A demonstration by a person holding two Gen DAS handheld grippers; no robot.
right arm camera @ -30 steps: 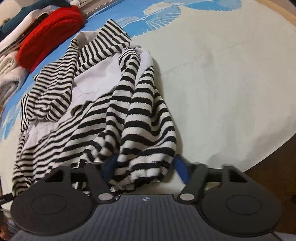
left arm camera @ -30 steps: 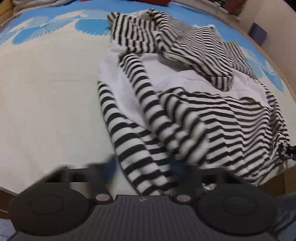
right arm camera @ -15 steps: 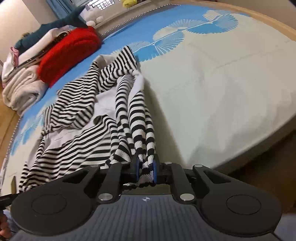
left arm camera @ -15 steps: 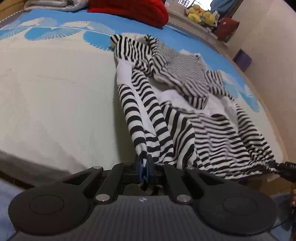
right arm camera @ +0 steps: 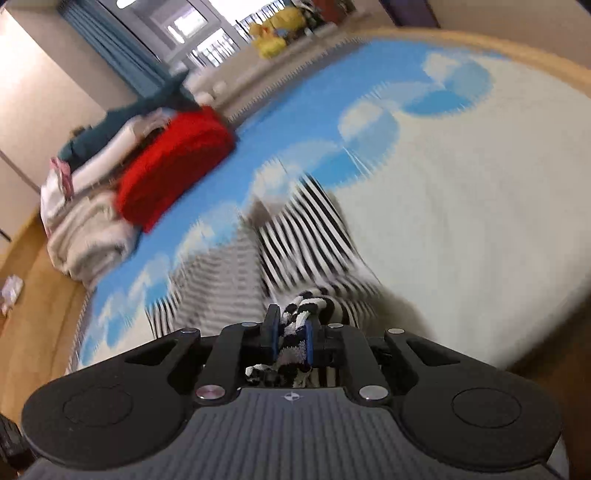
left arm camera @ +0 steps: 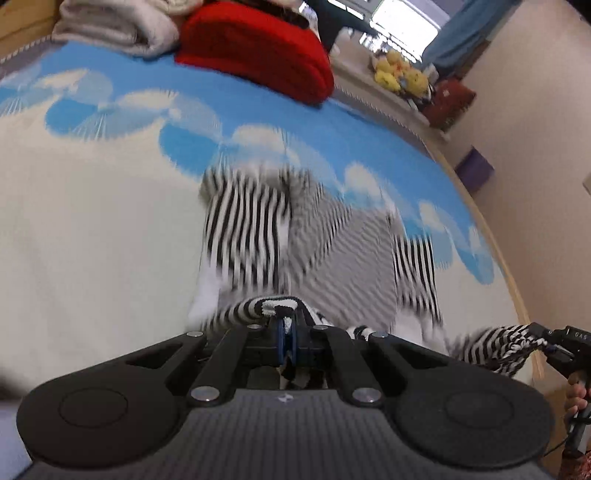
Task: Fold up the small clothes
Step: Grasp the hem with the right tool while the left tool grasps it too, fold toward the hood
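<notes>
While your left tool sits at lower centre of its view, its blue pads are pressed together on a thin edge of the striped garment, and a rolled band of black and white knit bulges just above the fingertips. Your right tool is clamped too, at lower centre of its own frame, pinching a thicker bunch of the same cloth, with frayed striped fabric poking out below the pads.

You can spot that right tool again at the far right edge of the left view, where a corner of the garment stretches to it and fingers of your hand curl round the handle just below.

From both grips the cloth runs away toward the middle of each frame, blurred, its far part lying on the bed. You see bold stripes on one side and finer grey stripes beside them.

Beyond the garment, the cover's pale field gives way to a blue band with white fan shapes. At the top of the left view a red folded item sits beside pale folded cloth. Yellow soft toys rest on a ledge at upper right, near the window.
</notes>
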